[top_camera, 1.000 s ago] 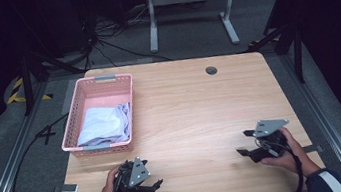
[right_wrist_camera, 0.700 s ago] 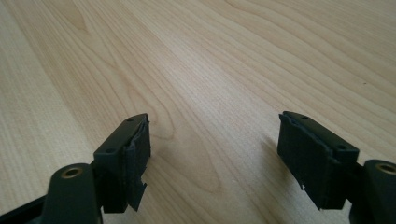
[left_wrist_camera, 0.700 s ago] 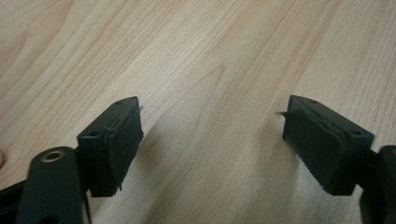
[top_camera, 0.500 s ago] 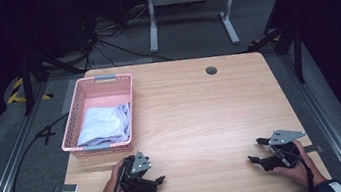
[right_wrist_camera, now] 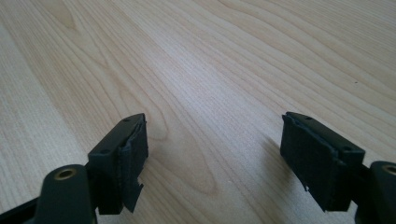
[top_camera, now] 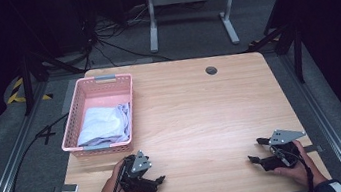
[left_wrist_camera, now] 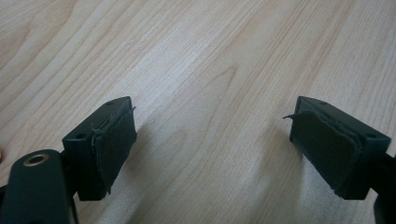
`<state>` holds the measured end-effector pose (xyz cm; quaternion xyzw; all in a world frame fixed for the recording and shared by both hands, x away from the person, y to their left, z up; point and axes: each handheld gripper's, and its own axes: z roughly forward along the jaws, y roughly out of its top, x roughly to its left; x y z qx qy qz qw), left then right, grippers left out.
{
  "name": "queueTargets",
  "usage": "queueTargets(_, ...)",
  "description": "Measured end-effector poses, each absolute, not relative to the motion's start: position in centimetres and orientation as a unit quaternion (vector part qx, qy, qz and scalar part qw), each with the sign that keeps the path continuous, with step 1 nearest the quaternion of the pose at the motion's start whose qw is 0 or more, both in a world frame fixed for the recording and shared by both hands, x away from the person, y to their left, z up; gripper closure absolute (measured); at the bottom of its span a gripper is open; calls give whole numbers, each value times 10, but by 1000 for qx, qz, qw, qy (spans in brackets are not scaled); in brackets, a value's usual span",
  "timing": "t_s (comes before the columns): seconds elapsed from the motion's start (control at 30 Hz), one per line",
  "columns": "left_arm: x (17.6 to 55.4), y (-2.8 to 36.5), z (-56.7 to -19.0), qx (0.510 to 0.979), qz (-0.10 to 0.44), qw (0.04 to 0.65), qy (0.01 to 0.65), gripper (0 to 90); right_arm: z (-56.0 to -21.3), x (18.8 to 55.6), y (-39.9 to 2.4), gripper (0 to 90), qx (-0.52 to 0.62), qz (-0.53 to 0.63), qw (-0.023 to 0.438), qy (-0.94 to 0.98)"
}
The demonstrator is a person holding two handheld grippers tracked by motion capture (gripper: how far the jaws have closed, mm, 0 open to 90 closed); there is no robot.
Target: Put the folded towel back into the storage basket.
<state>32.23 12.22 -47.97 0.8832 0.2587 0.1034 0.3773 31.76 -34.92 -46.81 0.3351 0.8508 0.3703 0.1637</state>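
My left gripper [top_camera: 159,180] lies low on the wooden table [top_camera: 200,107] near its front edge, left of centre, held in a hand. Its jaws have just been opening and stand wide apart in the left gripper view [left_wrist_camera: 210,121], with bare wood between them. My right gripper [top_camera: 255,150] rests near the front right corner, held in the other hand. It too has just been opening. Its pads [right_wrist_camera: 133,154] are far apart over bare wood in the right gripper view [right_wrist_camera: 215,135]. Neither gripper holds anything.
A pink plastic basket [top_camera: 74,139] stands at the table's left side with a pale crumpled cloth [top_camera: 104,125] in it, just behind the left gripper. A round cable hole [top_camera: 211,70] sits near the far edge. Dark floor, cables and a stand's legs [top_camera: 188,18] lie beyond.
Both hands have sunk toward the table and come a little nearer the front edge, the right one also drifting right. Over the last half second they stay still.
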Motion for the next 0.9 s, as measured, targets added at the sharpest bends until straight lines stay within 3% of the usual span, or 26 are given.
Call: queueTargets(0.9,324,121,-480,884,105,374,261,125,-468,320,-349,207,341,367,167,849)
